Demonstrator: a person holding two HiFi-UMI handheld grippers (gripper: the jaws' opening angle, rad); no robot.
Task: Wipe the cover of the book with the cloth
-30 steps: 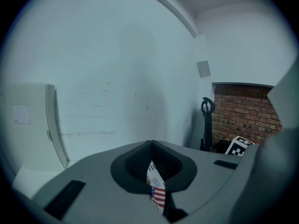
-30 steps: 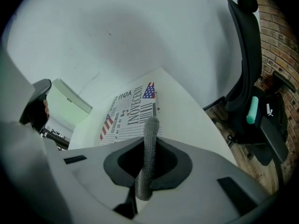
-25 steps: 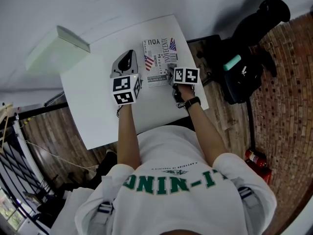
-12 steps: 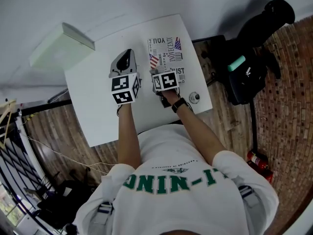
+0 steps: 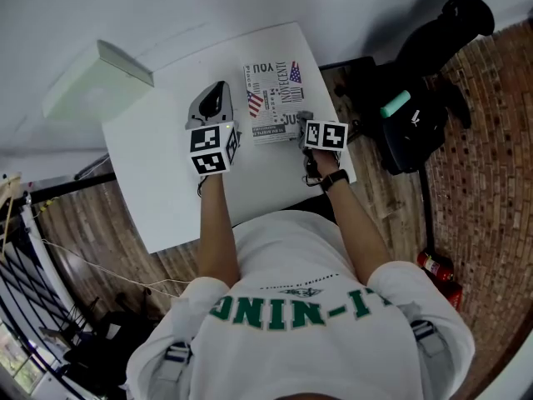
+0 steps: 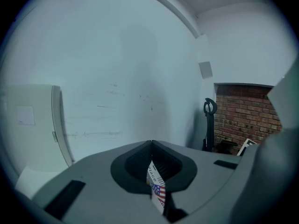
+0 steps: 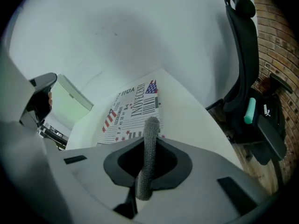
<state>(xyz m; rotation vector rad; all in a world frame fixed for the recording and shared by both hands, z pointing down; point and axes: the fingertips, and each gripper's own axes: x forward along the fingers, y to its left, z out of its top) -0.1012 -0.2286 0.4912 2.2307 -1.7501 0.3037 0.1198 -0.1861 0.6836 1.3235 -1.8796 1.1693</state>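
The book (image 5: 273,100), its cover printed with words and flags, lies flat at the far side of the white table (image 5: 166,190). My left gripper (image 5: 218,92) sits at its left edge. In the left gripper view the jaws (image 6: 152,146) are shut on a strip of the flag-printed book cover (image 6: 157,186). My right gripper (image 5: 303,120) is at the book's near right corner, shut on a grey cloth (image 7: 148,157) that stands up between the jaws (image 7: 150,141). Beyond the cloth lies the book (image 7: 133,107).
A pale green flat box (image 5: 96,82) lies at the table's far left corner. A black office chair (image 5: 425,82) stands close to the table's right edge on the brick floor. A red extinguisher (image 5: 437,269) lies at the right.
My right gripper with the cloth swept left over the book's near edge, then came back right to its near right corner. The left gripper stayed put.
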